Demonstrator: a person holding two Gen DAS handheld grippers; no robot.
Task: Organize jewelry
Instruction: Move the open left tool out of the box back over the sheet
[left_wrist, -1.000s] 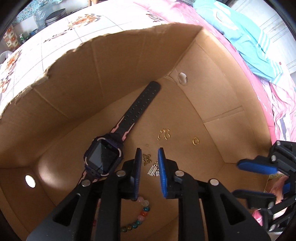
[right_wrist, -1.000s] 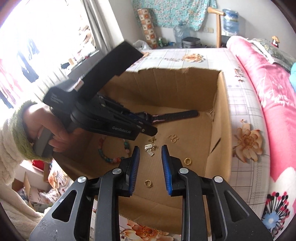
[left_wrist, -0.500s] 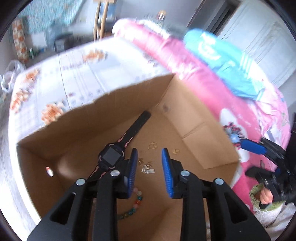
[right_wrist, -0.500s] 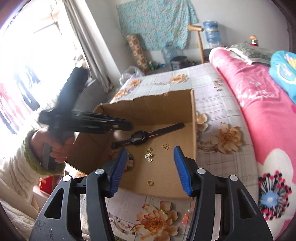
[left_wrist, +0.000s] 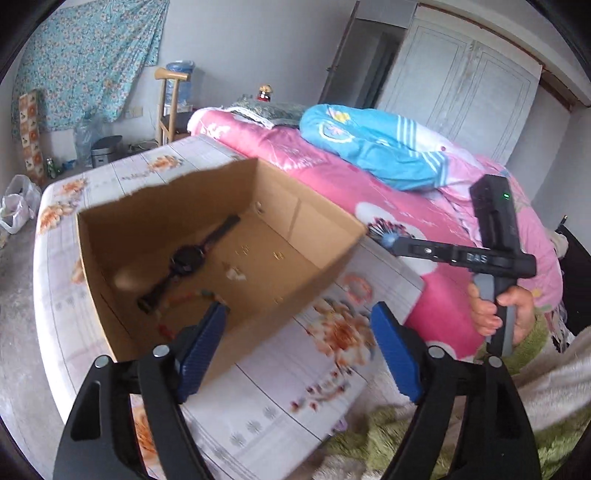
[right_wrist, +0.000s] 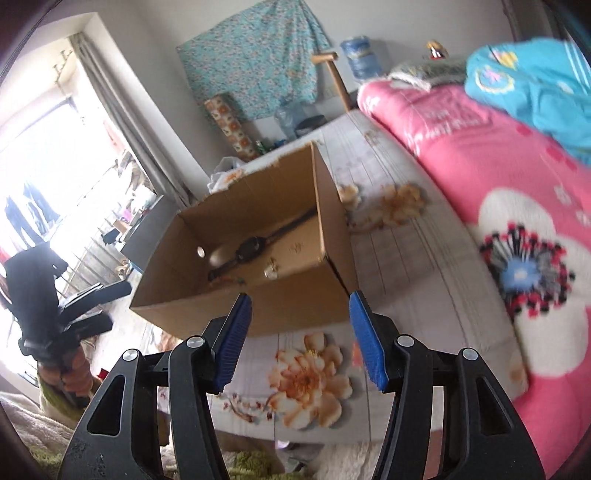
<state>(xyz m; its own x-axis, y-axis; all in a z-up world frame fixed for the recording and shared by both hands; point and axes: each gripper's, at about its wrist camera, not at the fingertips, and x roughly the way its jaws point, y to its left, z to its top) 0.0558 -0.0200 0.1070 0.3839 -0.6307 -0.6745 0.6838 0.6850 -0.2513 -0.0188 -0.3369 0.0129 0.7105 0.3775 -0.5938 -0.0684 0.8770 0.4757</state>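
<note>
Presently: cardboard box (left_wrist: 122, 266), open-topped, on the flowered bed cover (left_wrist: 295, 373), near edge ragged; a careless reach could snag or tip it. Left gripper (left_wrist: 297, 350), jaws spread wide, empty, held above and near of the box. Right gripper (right_wrist: 300, 336), likewise wide and empty. Watch (left_wrist: 188, 258), black, flat on the box floor. Bead bracelet (left_wrist: 192, 297), near of the watch. Small gold pieces (left_wrist: 277, 254), scattered at right; blurred, liable to slip between the pads or be swept aside.
</note>
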